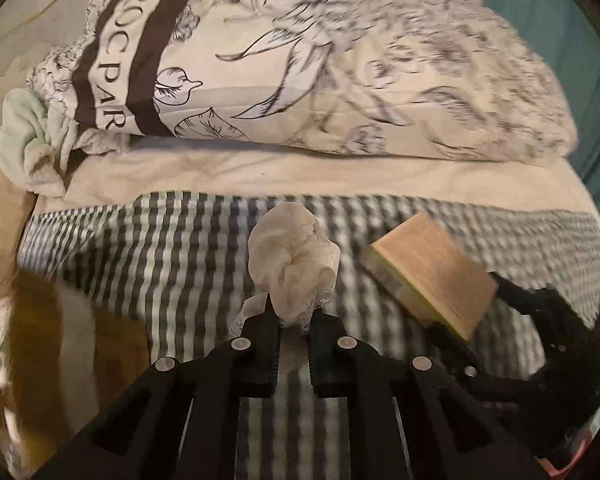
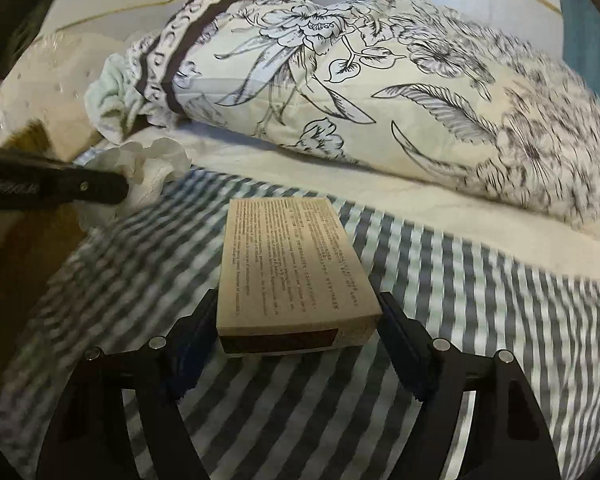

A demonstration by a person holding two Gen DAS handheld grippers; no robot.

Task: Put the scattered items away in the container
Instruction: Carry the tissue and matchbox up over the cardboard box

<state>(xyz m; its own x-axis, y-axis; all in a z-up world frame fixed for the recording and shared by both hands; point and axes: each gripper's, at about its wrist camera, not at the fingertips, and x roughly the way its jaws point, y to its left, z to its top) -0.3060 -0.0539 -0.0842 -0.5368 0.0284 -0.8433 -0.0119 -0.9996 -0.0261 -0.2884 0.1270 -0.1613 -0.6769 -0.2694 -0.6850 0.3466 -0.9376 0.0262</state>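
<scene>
Cloth (image 1: pixel 294 258), cream with a lace edge, is bunched and pinched between the closed fingers of our left gripper (image 1: pixel 294 320), held up over the striped bedspread (image 1: pixel 140 248). Our right gripper (image 2: pixel 298 320) clamps the sides of a tan box (image 2: pixel 296 268) printed with small text, also above the stripes. Beyond both we see one large floral pillow (image 2: pixel 380 92) across the bed, with a pale green towel (image 1: pixel 32 140) crumpled at its left end. One cloth, one box.
</scene>
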